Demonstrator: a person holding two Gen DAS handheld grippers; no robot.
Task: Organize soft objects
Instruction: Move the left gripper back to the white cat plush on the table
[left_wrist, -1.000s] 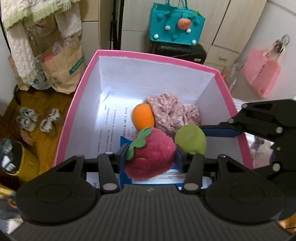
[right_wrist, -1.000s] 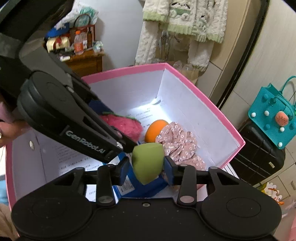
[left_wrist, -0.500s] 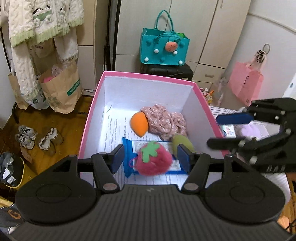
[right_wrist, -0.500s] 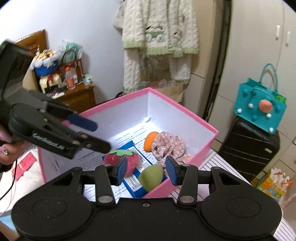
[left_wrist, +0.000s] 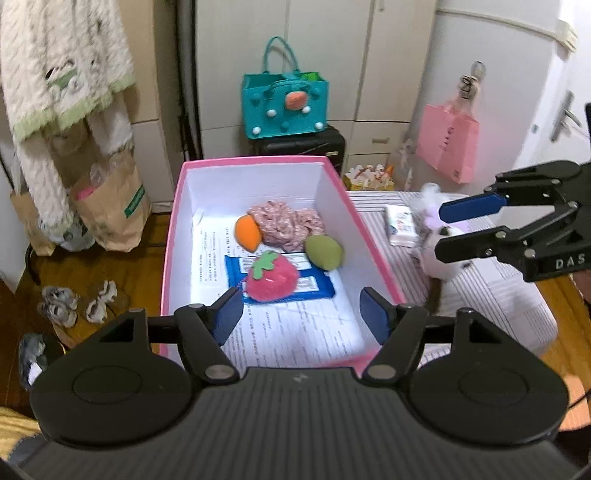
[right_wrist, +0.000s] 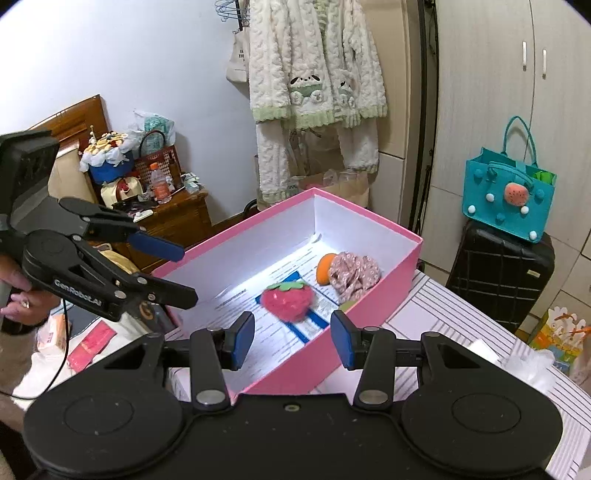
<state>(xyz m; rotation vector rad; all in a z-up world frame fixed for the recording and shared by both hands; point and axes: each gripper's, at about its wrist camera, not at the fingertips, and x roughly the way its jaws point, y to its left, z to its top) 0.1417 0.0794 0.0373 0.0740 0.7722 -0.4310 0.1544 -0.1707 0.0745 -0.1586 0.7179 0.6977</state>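
From the right wrist, the pink box (right_wrist: 376, 295) wall mostly hides the green sponge (right_wrist: 349, 305).

The left gripper (left_wrist: 302, 309) is a matte black plastic tool with a ribbed body, two round side discs, silver pivot screws and blue rubber pads (left_wrist: 229, 314). The right gripper (right_wrist: 292, 340) matches it, its black linkage arms lettered "DAS" in white. White "GenRobot.AI" lettering marks the left one's side, where a thin black cable (right_wrist: 62, 343) hangs beside the person's hand (right_wrist: 16, 295).

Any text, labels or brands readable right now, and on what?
"GenRobot.AI": on the left claw
"DAS": on the right claw, cut off at the frame edge
Printed sheet lining the pink box: too small
Blue packet label: blurred
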